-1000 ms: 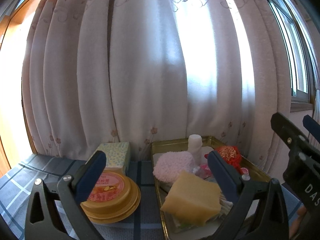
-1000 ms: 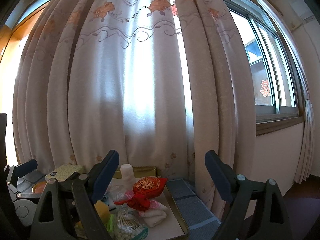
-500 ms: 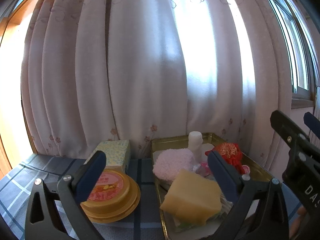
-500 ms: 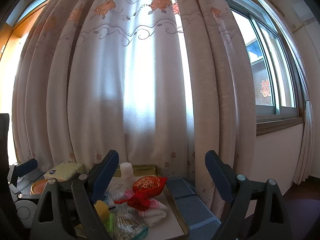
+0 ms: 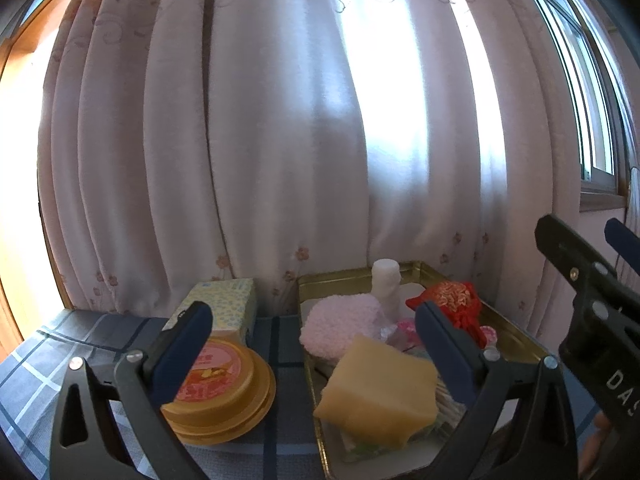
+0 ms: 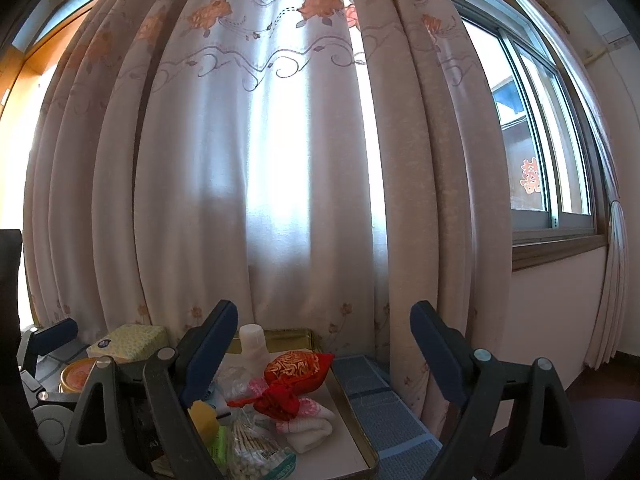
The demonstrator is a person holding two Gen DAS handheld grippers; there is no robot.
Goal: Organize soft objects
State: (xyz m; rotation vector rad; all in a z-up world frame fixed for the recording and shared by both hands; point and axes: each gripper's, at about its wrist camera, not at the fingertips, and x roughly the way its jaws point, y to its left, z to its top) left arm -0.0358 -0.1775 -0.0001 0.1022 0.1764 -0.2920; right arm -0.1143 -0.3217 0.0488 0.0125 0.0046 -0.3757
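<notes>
A gold metal tray (image 5: pixel 516 344) holds a yellow sponge (image 5: pixel 380 396), a fluffy pink puff (image 5: pixel 340 326), a red embroidered pouch (image 5: pixel 456 304) and a white bottle (image 5: pixel 386 286). My left gripper (image 5: pixel 312 344) is open and empty, raised in front of the tray. My right gripper (image 6: pixel 324 344) is open and empty above the tray (image 6: pixel 360 444); below it lie the red pouch (image 6: pixel 296 370), a rolled white cloth (image 6: pixel 308 432), a bag of cotton swabs (image 6: pixel 256 456) and the sponge (image 6: pixel 204 420).
A yellow round tin with a pink label (image 5: pixel 216 384) and a patterned tissue box (image 5: pixel 224 308) sit left of the tray on a blue checked cloth (image 5: pixel 36 368). Floral curtains (image 5: pixel 280 140) hang close behind. A window (image 6: pixel 540 152) is at right.
Both views have shifted very slightly; the left camera has tilted a little, so the objects sit marginally lower. Both grippers stay open and empty.
</notes>
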